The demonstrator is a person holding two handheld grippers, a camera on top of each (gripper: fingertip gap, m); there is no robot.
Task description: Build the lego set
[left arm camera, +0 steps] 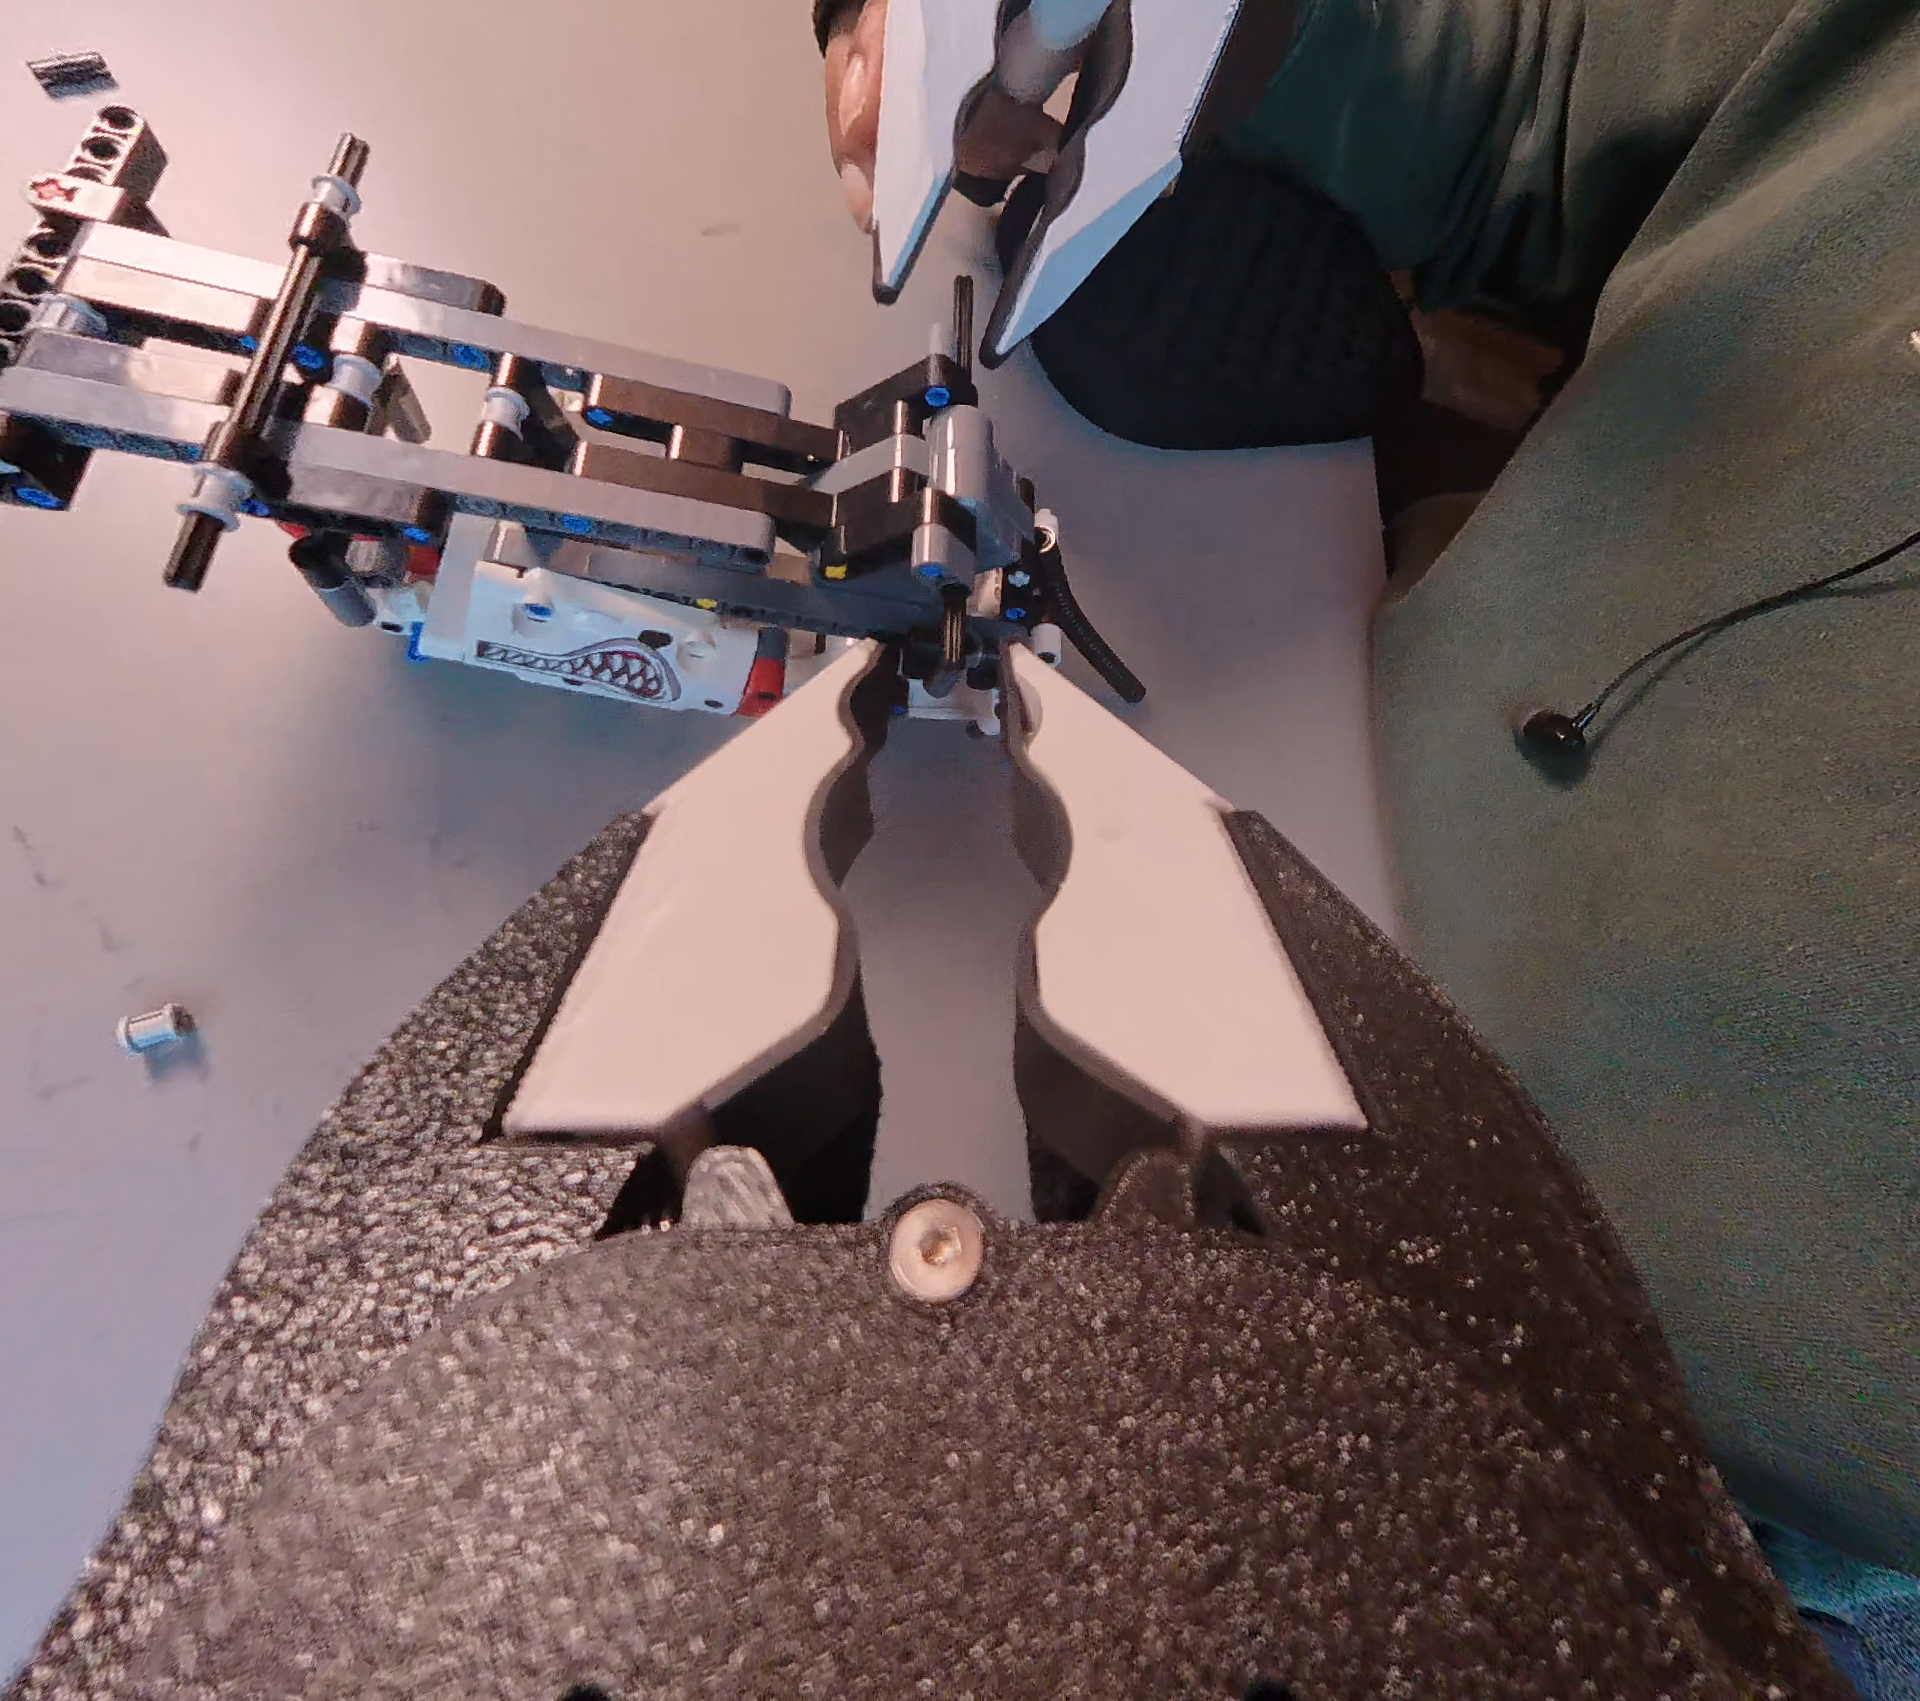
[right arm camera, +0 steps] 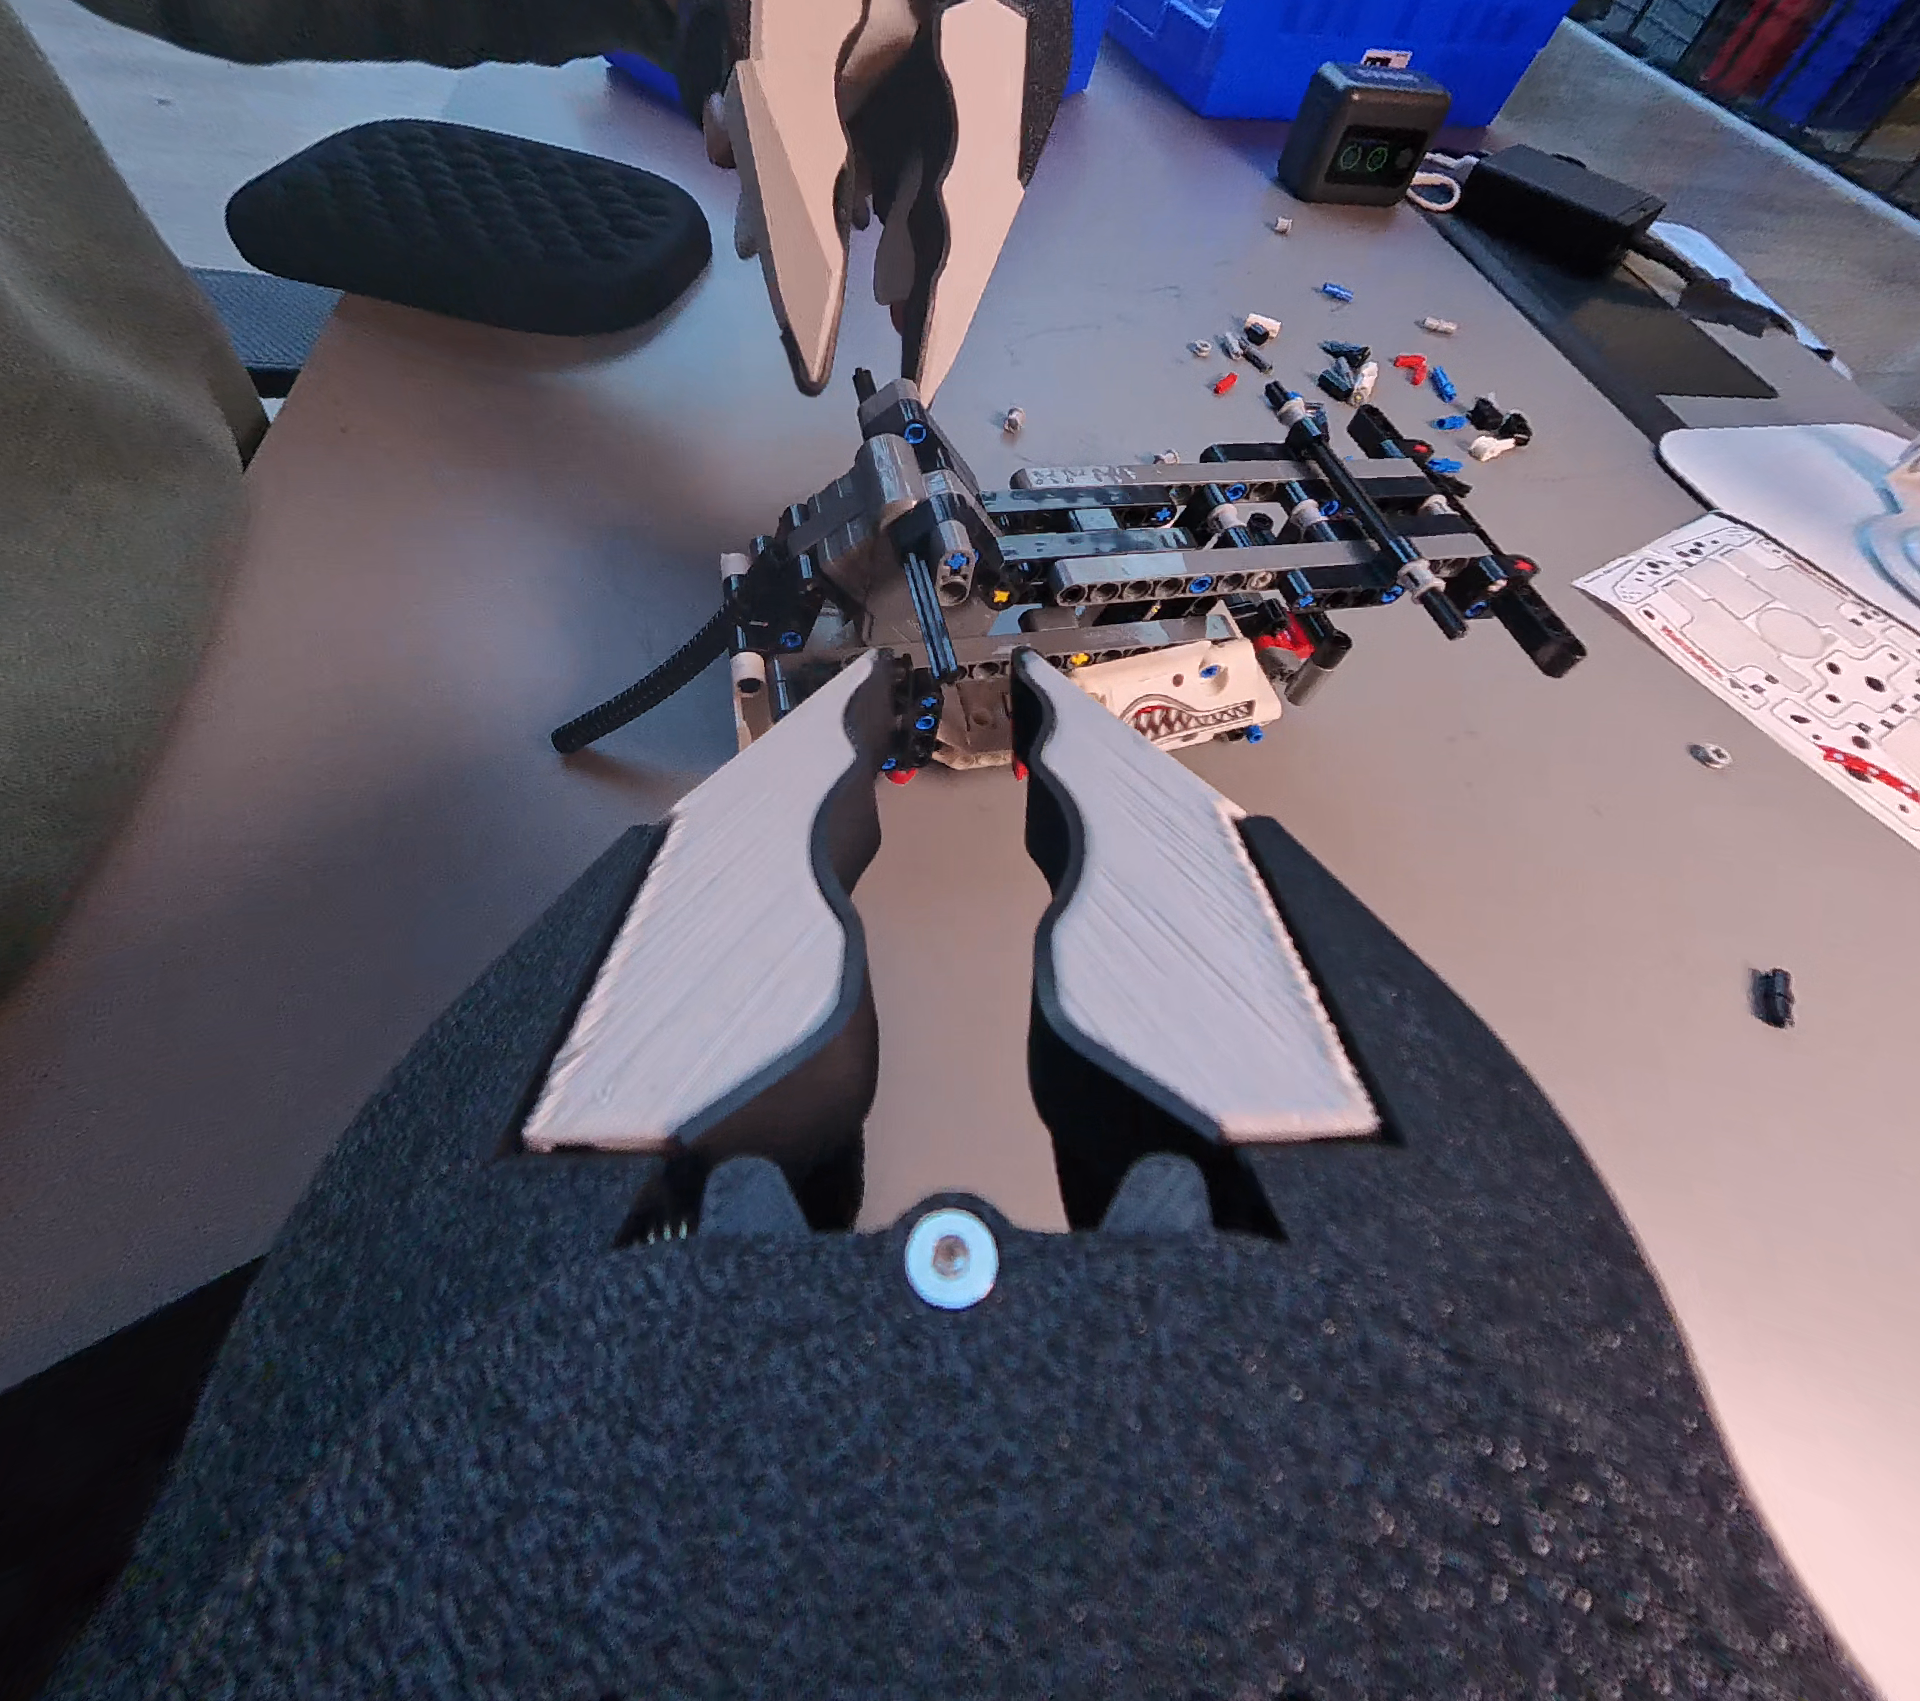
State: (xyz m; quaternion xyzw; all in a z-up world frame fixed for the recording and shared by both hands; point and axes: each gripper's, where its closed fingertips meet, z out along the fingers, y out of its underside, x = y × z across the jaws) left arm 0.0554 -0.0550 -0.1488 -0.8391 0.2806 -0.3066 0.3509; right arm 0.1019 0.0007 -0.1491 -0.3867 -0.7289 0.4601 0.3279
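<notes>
Grippers, two: left gripper, right gripper, one lego model

Pale grey fingers in speckled black housings; green sleeve.

Printed writing marks the instruction sheet (wording withheld).

lego model half-built, on table (shark-mouth panel)
</notes>
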